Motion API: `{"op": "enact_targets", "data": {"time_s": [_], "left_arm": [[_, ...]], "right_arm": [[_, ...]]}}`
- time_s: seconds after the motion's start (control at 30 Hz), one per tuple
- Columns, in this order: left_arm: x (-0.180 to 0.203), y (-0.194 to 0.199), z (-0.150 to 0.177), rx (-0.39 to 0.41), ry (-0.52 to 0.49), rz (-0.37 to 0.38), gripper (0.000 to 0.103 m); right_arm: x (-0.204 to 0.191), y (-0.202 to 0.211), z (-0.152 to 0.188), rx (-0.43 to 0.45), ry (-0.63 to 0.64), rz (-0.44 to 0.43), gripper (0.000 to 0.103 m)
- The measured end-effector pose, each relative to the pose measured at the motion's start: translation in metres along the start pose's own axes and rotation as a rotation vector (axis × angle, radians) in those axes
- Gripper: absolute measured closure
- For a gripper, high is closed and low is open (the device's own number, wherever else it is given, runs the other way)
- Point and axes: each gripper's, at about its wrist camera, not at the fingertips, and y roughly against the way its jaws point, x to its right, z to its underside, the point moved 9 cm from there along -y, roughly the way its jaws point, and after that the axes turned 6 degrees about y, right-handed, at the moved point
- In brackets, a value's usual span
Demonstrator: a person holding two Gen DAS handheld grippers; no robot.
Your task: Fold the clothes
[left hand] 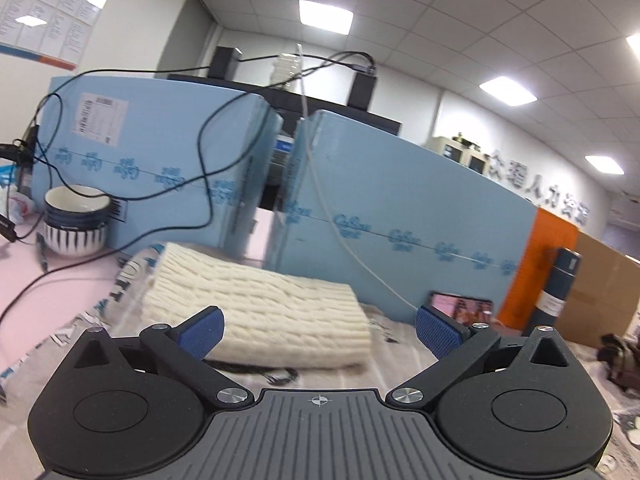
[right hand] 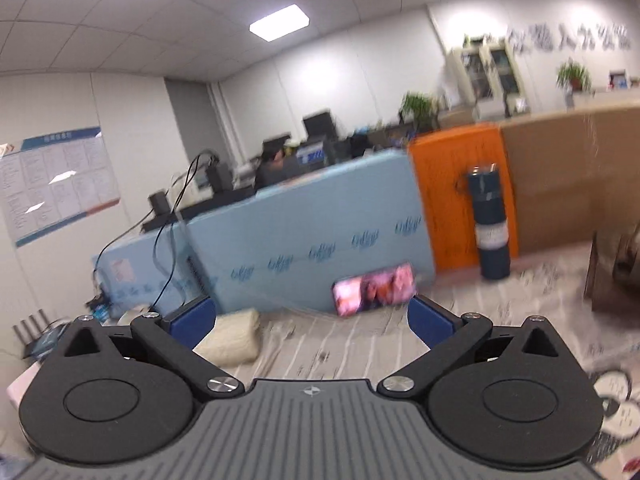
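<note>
A cream knitted garment (left hand: pixel 256 308) lies folded into a thick block on the patterned table cover (left hand: pixel 400 364), close in front of my left gripper (left hand: pixel 318 330). That gripper is open, its blue pads wide apart and nothing between them. In the right wrist view the same folded garment (right hand: pixel 234 338) appears smaller, off to the left and farther away. My right gripper (right hand: pixel 310 320) is open too, held above the table with nothing in it. A dark strip of cloth (left hand: pixel 256 372) shows under the garment's near edge.
Blue foam boards (left hand: pixel 400 200) wall off the back of the table, with black cables draped over them. Stacked striped bowls (left hand: pixel 76 220) stand at the left. A lit phone (right hand: pixel 374 288) leans on the board. A dark tumbler (right hand: pixel 490 224), an orange panel and cardboard boxes (right hand: pixel 568 176) stand at the right.
</note>
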Motion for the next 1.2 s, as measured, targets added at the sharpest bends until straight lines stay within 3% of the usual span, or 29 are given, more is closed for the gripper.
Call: {"op": "enact_targets", "data": {"time_s": [0.13, 0.33, 0.57, 0.67, 0.77, 0.87, 0.97, 1.2], "left_arm": [[0.011, 0.017, 0.008, -0.019, -0.036, -0.007, 0.000], [0.005, 0.032, 0.015, 0.015, -0.074, -0.185, 0.000], [-0.010, 0.034, 0.014, 0.078, -0.056, -0.359, 0.000], [-0.017, 0.031, 0.013, 0.117, -0.013, -0.405, 0.000], [-0.021, 0.030, 0.012, 0.208, 0.027, -0.450, 0.000], [-0.018, 0.022, 0.011, 0.246, -0.008, -0.493, 0.000], [-0.015, 0.010, 0.011, 0.245, -0.065, -0.535, 0.000], [-0.015, -0.005, 0.016, 0.245, -0.149, -0.623, 0.000]], "right_arm": [[-0.037, -0.014, 0.025, -0.070, 0.110, -0.107, 0.000], [-0.090, -0.081, 0.079, -0.118, 0.272, -0.215, 0.000], [-0.123, -0.169, 0.100, -0.120, 0.197, -0.341, 0.000], [-0.132, -0.202, 0.102, -0.103, 0.197, -0.361, 0.000], [-0.132, -0.232, 0.104, -0.044, 0.237, -0.328, 0.000], [-0.127, -0.259, 0.108, -0.009, 0.267, -0.278, 0.000], [-0.122, -0.283, 0.113, -0.045, 0.240, -0.289, 0.000], [-0.126, -0.303, 0.124, -0.008, 0.312, -0.280, 0.000]]}}
